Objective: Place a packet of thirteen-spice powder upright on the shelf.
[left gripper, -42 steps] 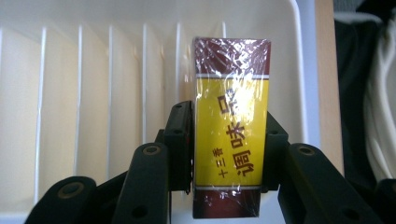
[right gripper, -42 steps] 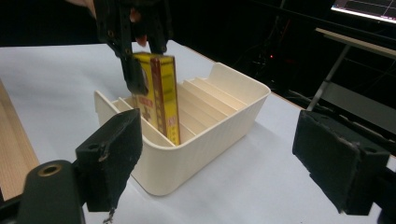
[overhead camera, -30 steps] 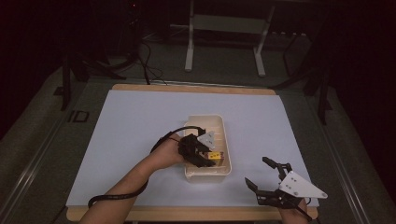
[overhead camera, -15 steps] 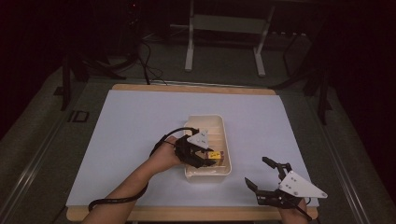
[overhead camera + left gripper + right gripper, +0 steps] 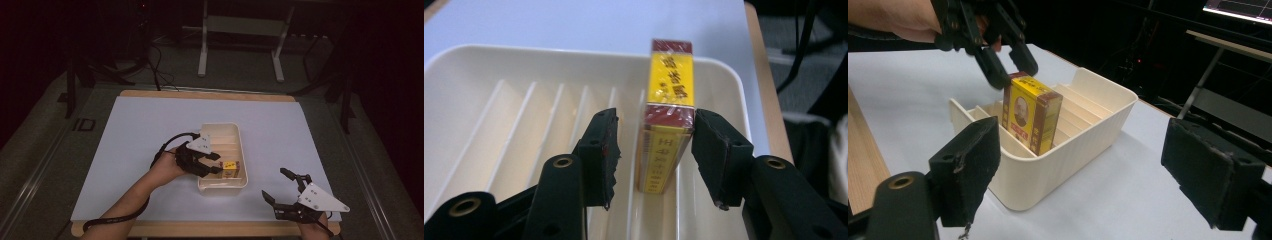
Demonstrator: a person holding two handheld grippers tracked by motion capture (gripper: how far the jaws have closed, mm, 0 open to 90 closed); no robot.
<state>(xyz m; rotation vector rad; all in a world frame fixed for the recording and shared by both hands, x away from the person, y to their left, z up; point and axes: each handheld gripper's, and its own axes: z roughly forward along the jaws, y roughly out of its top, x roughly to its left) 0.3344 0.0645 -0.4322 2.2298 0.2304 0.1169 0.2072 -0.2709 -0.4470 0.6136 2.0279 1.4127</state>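
We see the desk [image 5: 150,130], covered white with a wooden rim, and on it, nearer the front edge and a little right of the middle, a cream tray [image 5: 235,137] with ribbed slots. A red-and-yellow box [image 5: 230,169] stands upright on its narrow side in the tray's end nearest the front edge. The left tool [image 5: 216,163] reaches into the tray at that end – in its own view the box [image 5: 669,115] sits between the two jaws, a clear gap on one side and the other pad right at the box's edge; the jaws have just been opening. The right tool [image 5: 275,186] sits near the desk's front right corner, well apart from the tray – jaws wide, nothing between them.
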